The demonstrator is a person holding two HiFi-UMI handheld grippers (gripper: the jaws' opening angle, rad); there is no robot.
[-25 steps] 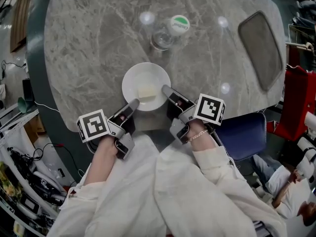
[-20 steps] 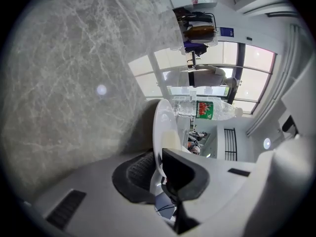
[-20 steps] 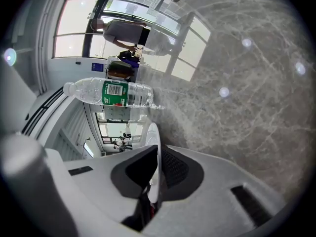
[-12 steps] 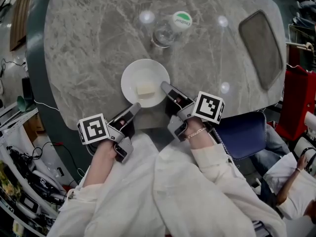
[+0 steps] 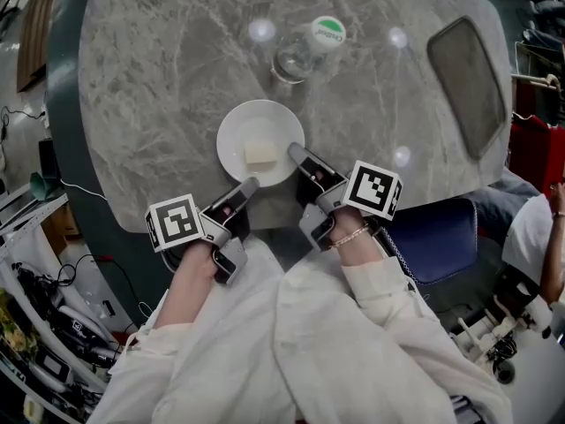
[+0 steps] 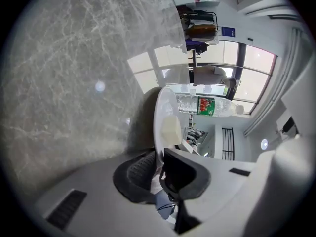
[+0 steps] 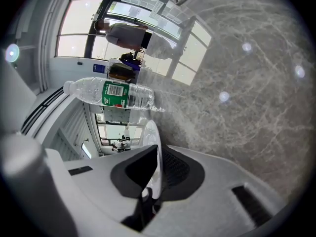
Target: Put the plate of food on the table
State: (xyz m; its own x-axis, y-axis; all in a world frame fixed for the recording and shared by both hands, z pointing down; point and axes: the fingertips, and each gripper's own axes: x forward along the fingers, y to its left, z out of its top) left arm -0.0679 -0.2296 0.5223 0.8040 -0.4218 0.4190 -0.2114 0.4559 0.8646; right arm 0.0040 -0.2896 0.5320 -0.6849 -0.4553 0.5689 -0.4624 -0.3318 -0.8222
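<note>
Left tool (image 5: 245, 188): my jaws are clamped on the near rim of the plate (image 5: 237, 131).
Right tool (image 5: 296, 155): my jaws are clamped on the right rim.
Plate: at the near edge of the desk (image 5: 159, 78).
Food (image 5: 259, 154): one pale block on the plate.
Bottle (image 5: 305, 49): upright, just behind the plate.

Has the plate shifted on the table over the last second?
Yes. The plate has moved slightly away from the person, further onto the marble table and closer to the water bottle.
</note>
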